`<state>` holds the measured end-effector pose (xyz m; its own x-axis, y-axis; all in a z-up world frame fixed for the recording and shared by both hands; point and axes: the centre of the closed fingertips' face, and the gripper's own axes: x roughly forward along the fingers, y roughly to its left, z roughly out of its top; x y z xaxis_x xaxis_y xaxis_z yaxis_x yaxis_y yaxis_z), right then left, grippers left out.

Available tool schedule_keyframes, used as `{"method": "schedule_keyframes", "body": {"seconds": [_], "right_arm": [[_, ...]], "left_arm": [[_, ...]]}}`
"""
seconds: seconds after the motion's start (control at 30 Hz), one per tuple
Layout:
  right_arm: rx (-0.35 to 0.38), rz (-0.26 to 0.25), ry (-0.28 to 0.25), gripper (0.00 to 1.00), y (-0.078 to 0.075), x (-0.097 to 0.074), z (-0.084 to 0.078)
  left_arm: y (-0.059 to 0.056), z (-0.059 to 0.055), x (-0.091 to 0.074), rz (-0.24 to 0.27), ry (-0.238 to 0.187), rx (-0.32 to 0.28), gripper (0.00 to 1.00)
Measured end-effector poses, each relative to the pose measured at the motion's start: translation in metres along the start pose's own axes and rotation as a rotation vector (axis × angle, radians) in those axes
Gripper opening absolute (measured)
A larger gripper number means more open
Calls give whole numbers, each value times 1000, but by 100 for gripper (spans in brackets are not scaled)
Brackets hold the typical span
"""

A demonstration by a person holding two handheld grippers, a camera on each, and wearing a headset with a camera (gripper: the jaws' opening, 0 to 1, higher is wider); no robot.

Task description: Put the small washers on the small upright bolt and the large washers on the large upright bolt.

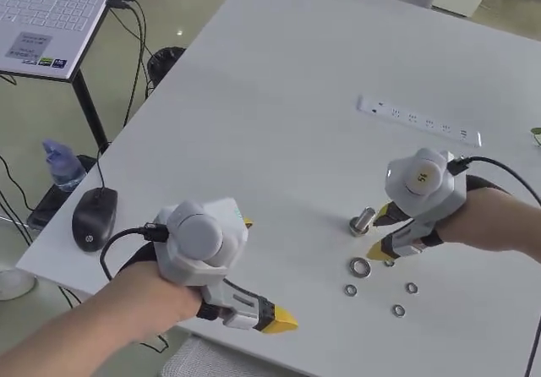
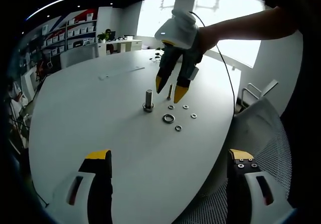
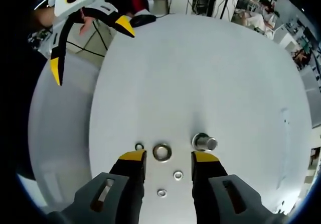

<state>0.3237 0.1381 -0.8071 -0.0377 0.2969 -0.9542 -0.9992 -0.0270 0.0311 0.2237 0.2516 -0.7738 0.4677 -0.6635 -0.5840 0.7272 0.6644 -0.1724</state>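
The large upright bolt [image 1: 362,221] stands on the white table [image 1: 279,115], just past my right gripper's [image 1: 378,233] yellow tips. That gripper is open and empty, its jaws flanking the large washer [image 3: 162,151] lying flat on the table. Small washers [image 1: 350,290] [image 1: 397,310] [image 1: 411,288] are scattered close by. In the left gripper view the thin small bolt [image 2: 170,92] stands beside the large bolt [image 2: 148,101], below the right gripper [image 2: 170,86]. My left gripper [image 2: 169,156] is wide open and empty near the table's front edge, well short of the parts.
A white power strip [image 1: 418,119] lies farther back on the table. A black mouse [image 1: 93,218] sits near the left edge. Off the table stand a laptop [image 1: 51,13] and a water bottle [image 1: 63,164]. A mesh chair [image 2: 266,133] is by the front edge.
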Motion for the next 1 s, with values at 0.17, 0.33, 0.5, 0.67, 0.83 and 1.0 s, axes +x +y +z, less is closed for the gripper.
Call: {"method": "schedule_keyframes", "body": {"seconds": [0.17, 0.33, 0.5, 0.67, 0.83, 1.0], "right_arm": [[14, 7, -5, 37, 3, 5, -6], [16, 7, 7, 37, 6, 12, -15], [41, -3, 5, 37, 2, 18, -19], [50, -14, 18, 37, 2, 25, -24], [54, -35, 16, 37, -1, 32, -26], [61, -44, 17, 37, -2, 40, -27]], "left_arm": [[-4, -3, 0, -16, 18, 3, 94], [-1, -1, -1, -10, 15, 12, 94], [-1, -1, 0, -10, 18, 18, 94], [-1, 1, -1, -13, 18, 24, 94], [-1, -1, -2, -18, 27, 22, 94], [1, 2, -3, -14, 19, 26, 94]]}}
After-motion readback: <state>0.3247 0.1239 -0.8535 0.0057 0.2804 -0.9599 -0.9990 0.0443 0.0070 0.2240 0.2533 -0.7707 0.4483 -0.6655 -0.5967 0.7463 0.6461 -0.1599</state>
